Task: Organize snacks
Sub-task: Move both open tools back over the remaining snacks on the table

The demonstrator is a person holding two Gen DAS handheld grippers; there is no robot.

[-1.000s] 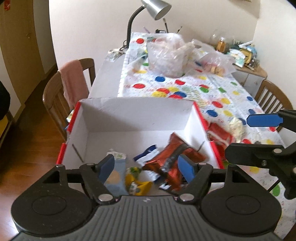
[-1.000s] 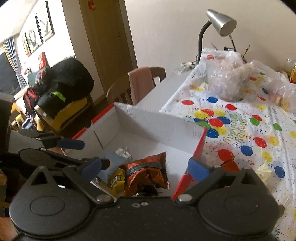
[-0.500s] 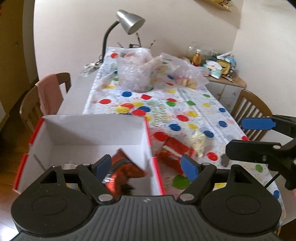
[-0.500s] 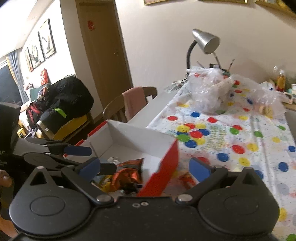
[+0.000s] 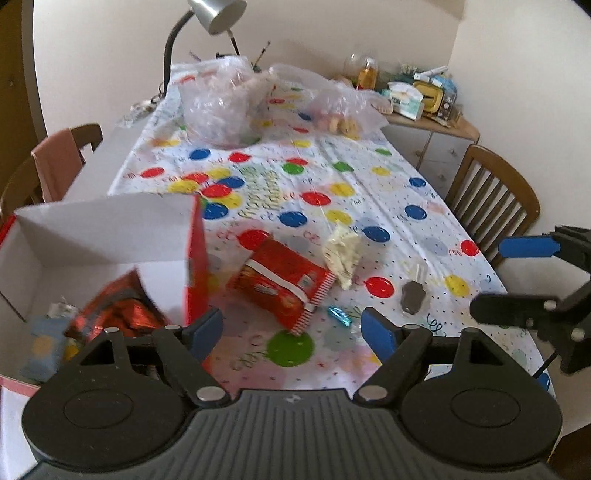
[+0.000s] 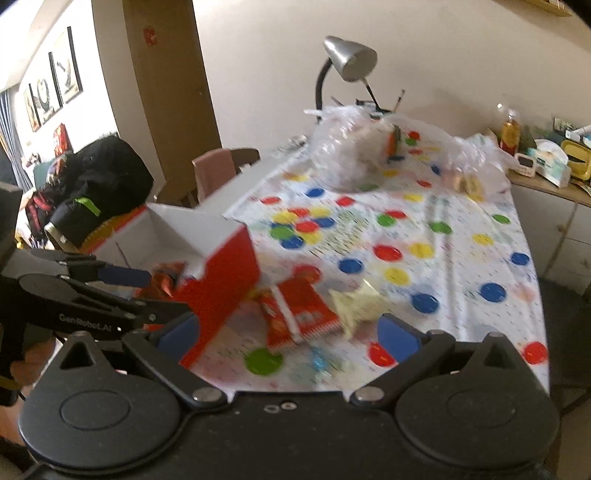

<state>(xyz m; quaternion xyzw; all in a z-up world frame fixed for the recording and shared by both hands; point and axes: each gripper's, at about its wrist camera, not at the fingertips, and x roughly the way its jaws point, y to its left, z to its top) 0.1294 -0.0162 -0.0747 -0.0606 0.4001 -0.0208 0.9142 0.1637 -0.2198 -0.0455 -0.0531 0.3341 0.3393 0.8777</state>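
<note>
A red-and-white cardboard box point(image 5: 110, 229) point(image 6: 225, 273) stands at the table's near left corner. It holds a shiny orange-red snack bag point(image 5: 118, 314) and a pale blue packet point(image 5: 42, 347). On the dotted tablecloth to its right lie a red biscuit packet point(image 5: 284, 280) point(image 6: 299, 314), a pale yellow-white packet point(image 5: 341, 254) point(image 6: 358, 306), a small blue foil candy point(image 5: 338, 315) and a dark wrapped piece point(image 5: 413, 295). My left gripper point(image 5: 295, 328) is open and empty, near the red packet. My right gripper point(image 6: 291, 332) is open and empty above the same packets; it also shows in the left wrist view point(image 5: 517, 280).
Two clear plastic bags point(image 5: 218, 99) point(image 5: 347, 110) of food and a silver desk lamp point(image 5: 218, 14) stand at the table's far end. Wooden chairs point(image 5: 491, 199) point(image 5: 62, 162) flank the table. A cluttered side cabinet point(image 5: 428, 118) is at the back right.
Both grippers have swung right, away from above the box toward the packets on the tablecloth. The box has slid to the left of both views. Both stay open.
</note>
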